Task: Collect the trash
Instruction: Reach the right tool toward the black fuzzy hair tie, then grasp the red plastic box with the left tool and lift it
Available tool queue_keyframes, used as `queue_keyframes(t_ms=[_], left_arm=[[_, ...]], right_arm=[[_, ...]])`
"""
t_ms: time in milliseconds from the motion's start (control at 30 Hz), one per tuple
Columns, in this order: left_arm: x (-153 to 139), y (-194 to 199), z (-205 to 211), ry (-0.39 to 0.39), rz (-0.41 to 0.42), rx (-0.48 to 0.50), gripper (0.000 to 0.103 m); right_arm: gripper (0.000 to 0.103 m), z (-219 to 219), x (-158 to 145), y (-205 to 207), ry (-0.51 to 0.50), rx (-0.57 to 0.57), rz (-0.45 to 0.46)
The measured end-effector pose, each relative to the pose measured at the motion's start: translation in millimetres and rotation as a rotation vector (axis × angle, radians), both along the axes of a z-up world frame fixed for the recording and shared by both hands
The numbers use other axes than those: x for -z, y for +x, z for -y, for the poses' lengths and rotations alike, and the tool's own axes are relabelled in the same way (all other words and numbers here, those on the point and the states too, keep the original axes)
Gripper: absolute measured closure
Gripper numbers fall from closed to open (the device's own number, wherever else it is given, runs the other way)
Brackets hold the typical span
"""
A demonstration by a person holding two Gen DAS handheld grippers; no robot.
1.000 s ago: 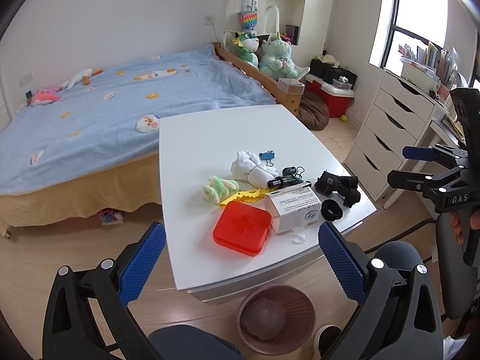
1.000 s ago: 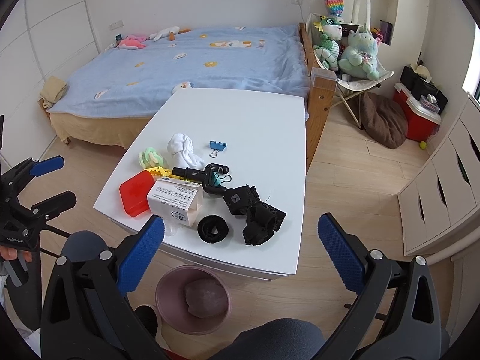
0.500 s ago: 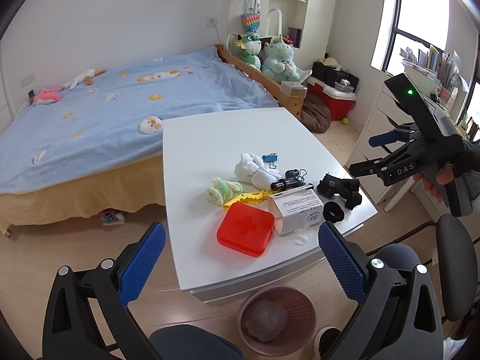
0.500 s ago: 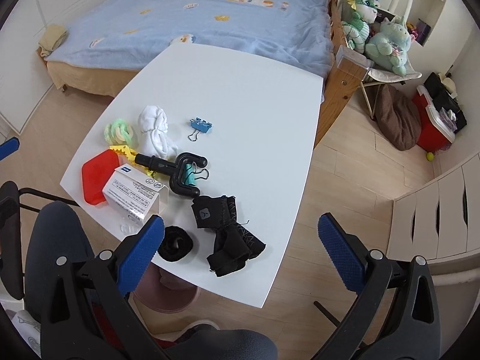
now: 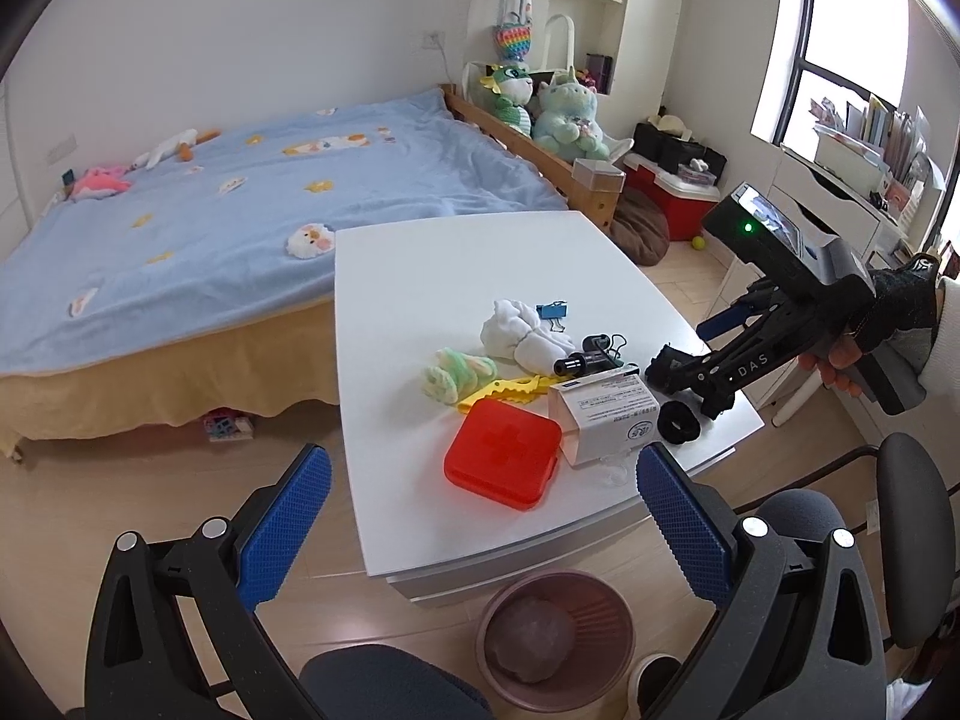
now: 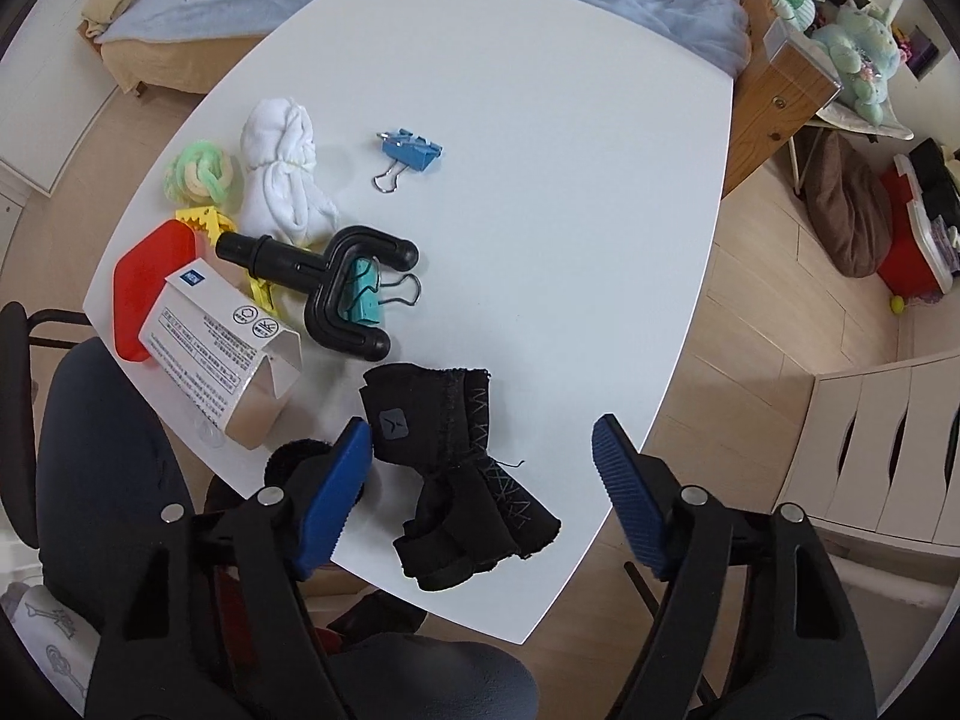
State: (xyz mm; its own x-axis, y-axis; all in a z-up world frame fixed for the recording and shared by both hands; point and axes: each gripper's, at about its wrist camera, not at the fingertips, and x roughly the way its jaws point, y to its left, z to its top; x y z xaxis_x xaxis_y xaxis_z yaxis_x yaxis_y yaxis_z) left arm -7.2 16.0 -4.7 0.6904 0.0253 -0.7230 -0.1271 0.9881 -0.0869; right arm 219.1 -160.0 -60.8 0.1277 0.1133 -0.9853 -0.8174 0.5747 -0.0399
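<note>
A white table (image 5: 432, 264) (image 6: 540, 120) holds a white cardboard box (image 5: 606, 420) (image 6: 222, 348), a red case (image 5: 501, 462) (image 6: 150, 288), black gloves (image 6: 468, 474), a black ring (image 5: 680, 422), a white cloth (image 5: 522, 333) (image 6: 282, 180) and a green-white bundle (image 5: 456, 372) (image 6: 195, 171). A pink trash bin (image 5: 558, 639) stands on the floor below the table's near edge. My left gripper (image 5: 480, 519) is open and empty, back from the table. My right gripper (image 6: 480, 498) is open, low over the black gloves; it also shows in the left wrist view (image 5: 690, 381).
A black U-shaped tool (image 6: 336, 282), a yellow clip (image 5: 510, 387), a blue binder clip (image 6: 408, 150) and a teal one (image 6: 363, 294) lie on the table. A bed (image 5: 210, 222) is behind, drawers (image 6: 888, 450) to the right, an office chair (image 5: 912, 528) close by.
My right gripper has come forward and down over the table, from well back to just above the black gloves. The left gripper has barely moved.
</note>
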Motion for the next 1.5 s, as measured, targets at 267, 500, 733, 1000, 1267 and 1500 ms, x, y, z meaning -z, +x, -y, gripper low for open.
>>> queue_keyframes(t_ms=[267,500,733,1000,1267,1500], left_arm=[[3,2,-1,-0.004,-0.007,-0.003,0.005],[3,5,2,0.002,-0.011,0.007,0.005],[4,13,1,0.014,-0.023,0.027,0.005],[11,32,1,0.030,-0.070,0.090,0.005],[26,57,1,0.043,-0.157,0.175,0.005],[49,78,3,0.061,-0.263,0.263,0.005]], right_arm=[[0.064,1,8,0,-0.004,-0.002,-0.016],[0.080,6,-1,-2,0.035,0.022,0.013],[0.083,22,-24,-7,0.138,0.091,0.042],[0.083,40,-60,-17,0.262,0.144,0.068],[0.083,47,-76,-30,0.312,0.151,0.074],[0.083,47,-79,-37,0.329,0.150,0.075]])
